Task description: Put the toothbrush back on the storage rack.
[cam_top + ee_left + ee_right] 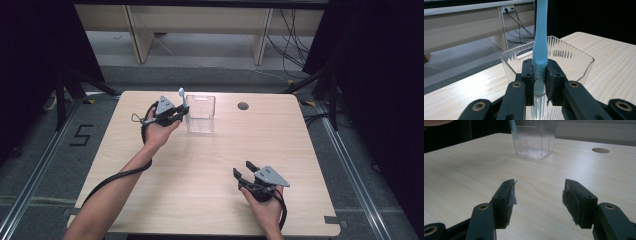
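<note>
A clear ribbed plastic cup (201, 114) stands on the wooden table (200, 190) toward the back, also seen in the left gripper view (571, 56) and the right gripper view (534, 137). My left gripper (184, 114) is shut on a light blue stick-like handle (541, 37), held upright at the cup's near left rim; its top pokes up in the high view (181, 93). What the blue thing is I cannot tell. My right gripper (241, 168) rests low at the front right, open with nothing between its jaws (537, 195).
A round cable hole (243, 106) sits in the table behind and right of the cup, also in the right gripper view (600, 150). Beyond the table stand a light wooden bench (200, 25) and loose cables (292, 45) on the floor.
</note>
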The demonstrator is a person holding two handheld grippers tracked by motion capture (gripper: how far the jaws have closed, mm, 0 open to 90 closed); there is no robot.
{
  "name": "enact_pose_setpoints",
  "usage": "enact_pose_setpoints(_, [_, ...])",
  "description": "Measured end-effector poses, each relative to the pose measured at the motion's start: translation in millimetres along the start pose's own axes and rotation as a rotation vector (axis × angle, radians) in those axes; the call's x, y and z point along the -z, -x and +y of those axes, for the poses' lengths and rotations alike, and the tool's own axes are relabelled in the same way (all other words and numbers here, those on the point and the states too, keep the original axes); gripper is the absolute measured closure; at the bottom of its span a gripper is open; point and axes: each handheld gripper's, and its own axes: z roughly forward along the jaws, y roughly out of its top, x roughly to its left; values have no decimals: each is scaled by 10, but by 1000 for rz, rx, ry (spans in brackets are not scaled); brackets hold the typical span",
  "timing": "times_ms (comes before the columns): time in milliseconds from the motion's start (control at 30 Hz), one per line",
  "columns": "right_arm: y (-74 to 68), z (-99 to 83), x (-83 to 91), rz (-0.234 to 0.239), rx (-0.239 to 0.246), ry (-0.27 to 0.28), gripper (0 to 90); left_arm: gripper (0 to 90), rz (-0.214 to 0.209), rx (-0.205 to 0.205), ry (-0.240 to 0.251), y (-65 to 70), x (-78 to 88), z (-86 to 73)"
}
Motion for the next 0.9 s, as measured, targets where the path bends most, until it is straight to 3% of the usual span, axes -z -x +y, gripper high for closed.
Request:
enact_pose_setpoints(100, [13,-1,0,-13,28,5,433,775,1,4,-3,-7,-3,-3])
enact_pose_setpoints(133, [-6,-3,6,-14,1,-3,433,774,1,4,-4,-10,-5,-6])
enact_pose_setpoints(433, [-10,-3,6,-14,-1,-4,433,773,4,5,-10,-14,-14,-7])
enact_pose_setpoints(467, [10,0,2,-17,29,4,432,773,4,5,-10,-14,-15,-6])
enact_pose_setpoints(500, [0,-1,-2,-5,12,0,432,773,4,6,-10,-15,-16,-6])
enact_pose_setpoints(633, [11,1,2,-18,29,7,432,772,4,7,-13,-16,-23,-8])
enact_pose_setpoints(733, [-1,-2,-2,-6,12,3,433,772,5,6,-18,-19,-31,-19])
enact_pose_setpoints(900, [7,0,-1,-17,30,5,432,772,7,7,-22,-18,-44,-31])
